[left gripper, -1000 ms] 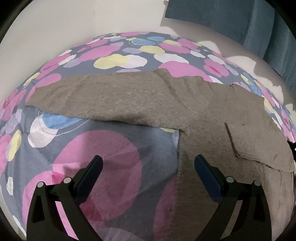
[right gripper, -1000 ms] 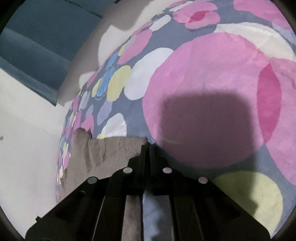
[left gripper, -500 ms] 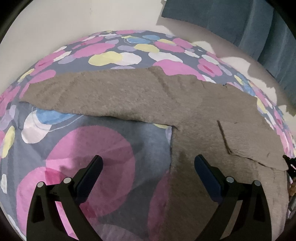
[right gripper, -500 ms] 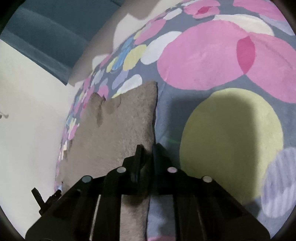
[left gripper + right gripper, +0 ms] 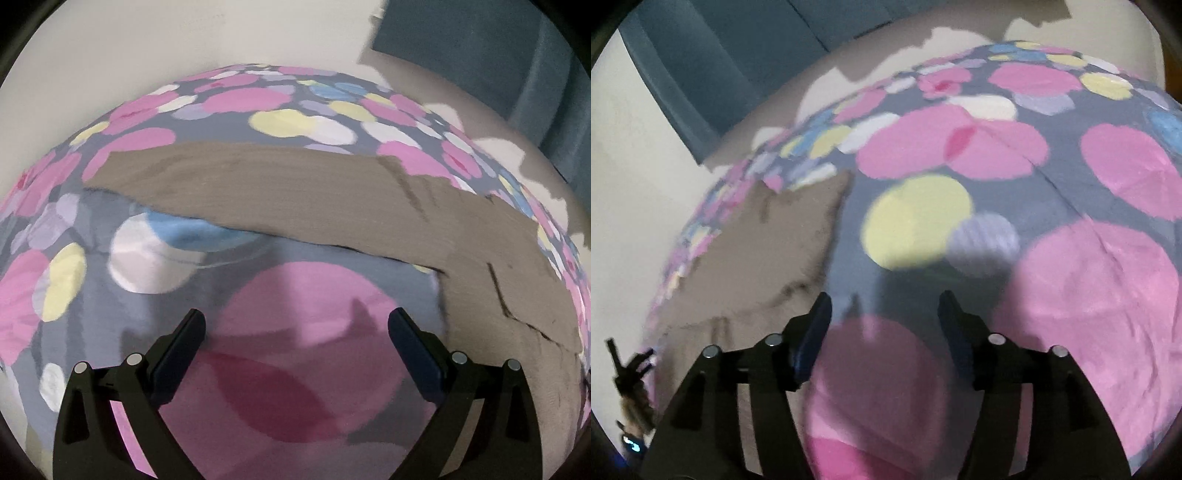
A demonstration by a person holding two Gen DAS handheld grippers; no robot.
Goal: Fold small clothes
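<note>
A brown knit sweater (image 5: 295,192) lies flat on the dotted bedspread (image 5: 295,295). Its long sleeve stretches to the left and a folded-over part (image 5: 535,295) lies on the body at the right. My left gripper (image 5: 295,325) is open and empty above the bedspread, short of the sleeve. In the right wrist view the sweater (image 5: 757,258) lies to the left. My right gripper (image 5: 884,306) is open and empty, just right of the sweater's edge. The left gripper (image 5: 628,365) shows small at the far left.
The bedspread (image 5: 1071,295) is grey with pink, yellow, white and blue dots and covers the whole bed. A pale wall (image 5: 147,55) and a dark teal curtain (image 5: 480,44) stand behind the bed. The curtain also shows in the right wrist view (image 5: 720,55).
My right gripper has opened and let go of the sweater's edge, then drawn back to the right. My left gripper has shifted left, so the sweater's body sits further right.
</note>
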